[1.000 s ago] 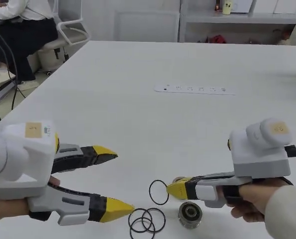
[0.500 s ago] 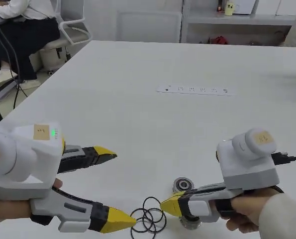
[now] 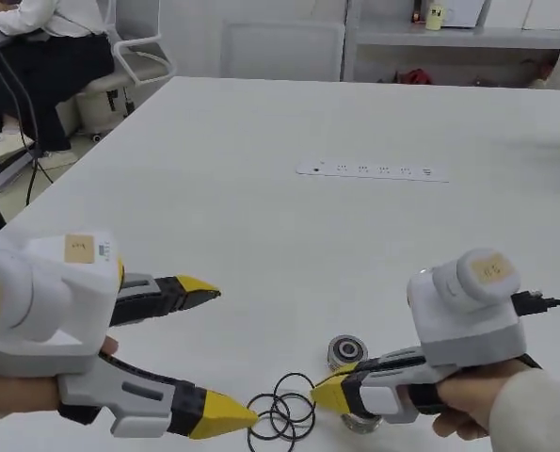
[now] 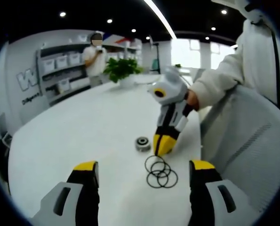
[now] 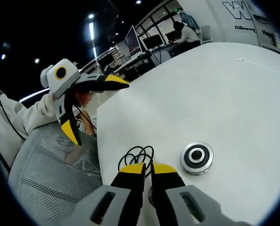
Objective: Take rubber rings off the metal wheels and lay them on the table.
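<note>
The left gripper point(image 3: 214, 353) hovers low over the near edge of the desk point(image 3: 261, 188) with its jaws spread wide and nothing between them, probably waiting clear of the work until the next wheel needs steadying. Just to its right, the rubber rings point(image 3: 281, 414) lie flat on the desk in an overlapping pile, gathered in one spot as the task asks. Beyond them a bare metal wheel point(image 3: 346, 351) rests on its side, apparently already stripped. The right gripper point(image 3: 328, 393) points at the pile with its jaws drawn together, its tip touching the topmost ring; I cannot tell whether it pinches that ring.
</note>
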### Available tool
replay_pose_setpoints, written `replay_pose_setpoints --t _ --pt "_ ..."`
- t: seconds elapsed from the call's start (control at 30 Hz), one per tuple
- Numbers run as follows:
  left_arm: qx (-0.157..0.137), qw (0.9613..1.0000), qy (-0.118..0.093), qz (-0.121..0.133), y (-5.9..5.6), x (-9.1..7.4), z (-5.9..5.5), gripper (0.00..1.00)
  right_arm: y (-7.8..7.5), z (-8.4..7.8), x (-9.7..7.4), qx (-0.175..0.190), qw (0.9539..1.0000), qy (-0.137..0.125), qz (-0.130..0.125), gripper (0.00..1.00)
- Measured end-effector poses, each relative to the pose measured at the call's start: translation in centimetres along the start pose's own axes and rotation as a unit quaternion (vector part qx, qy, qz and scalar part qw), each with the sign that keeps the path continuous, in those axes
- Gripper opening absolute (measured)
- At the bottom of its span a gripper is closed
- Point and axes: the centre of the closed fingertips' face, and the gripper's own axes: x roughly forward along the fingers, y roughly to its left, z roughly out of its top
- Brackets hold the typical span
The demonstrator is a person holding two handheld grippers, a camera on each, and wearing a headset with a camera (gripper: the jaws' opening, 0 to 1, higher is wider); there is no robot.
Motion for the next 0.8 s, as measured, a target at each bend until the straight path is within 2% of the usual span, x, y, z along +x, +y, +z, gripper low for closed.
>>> replay_pose_setpoints --t 0.17,0.47,0.6,0.7,0.8 --pt "-0.005 1.0 -0.003 -0.001 -0.1 0.0 0.1 0.81 0.0 0.8 -0.5 -0.007 0.9999 -0.013 -0.003 0.06" --pt "-0.015 0.9998 -0.01 0.008 0.1 -0.6 0.1 0.82 -0.5 2.4 -1.7 -0.036 0.9983 -0.037 -0.026 0.16" --pt "-0.016 0.9997 -0.012 0.013 0.1 -0.8 0.2 0.82 -0.3 3.5 -2.4 -0.045 0.9972 -0.055 -0.024 0.2" --pt "-0.019 0.9996 -0.012 0.015 0.1 -0.9 0.1 0.82 -0.1 4.4 -3.0 -0.065 0.9952 -0.064 -0.033 0.26" --pt "-0.02 0.9996 -0.011 0.016 0.1 -0.9 0.1 0.81 0.1 4.8 -3.6 -0.101 0.9921 -0.064 -0.037 0.35"
